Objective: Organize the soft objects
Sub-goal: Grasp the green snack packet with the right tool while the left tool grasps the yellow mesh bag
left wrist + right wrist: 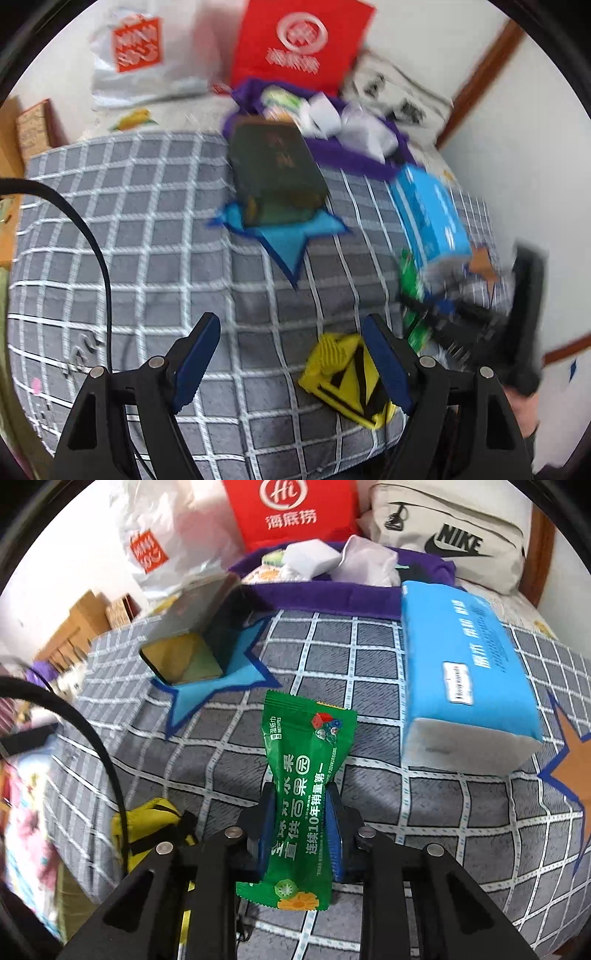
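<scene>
My right gripper is shut on a green wet-wipe packet and holds it above the grey checked bedspread. The packet also shows in the left wrist view, blurred, at the right. My left gripper is open and empty over the bedspread, with a yellow pouch just inside its right finger. A purple tray at the back holds white soft packs. A blue tissue pack lies right of the packet.
A dark book lies on a blue star patch. A red bag, a white plastic bag and a Nike bag stand behind the tray. The yellow pouch lies at the left.
</scene>
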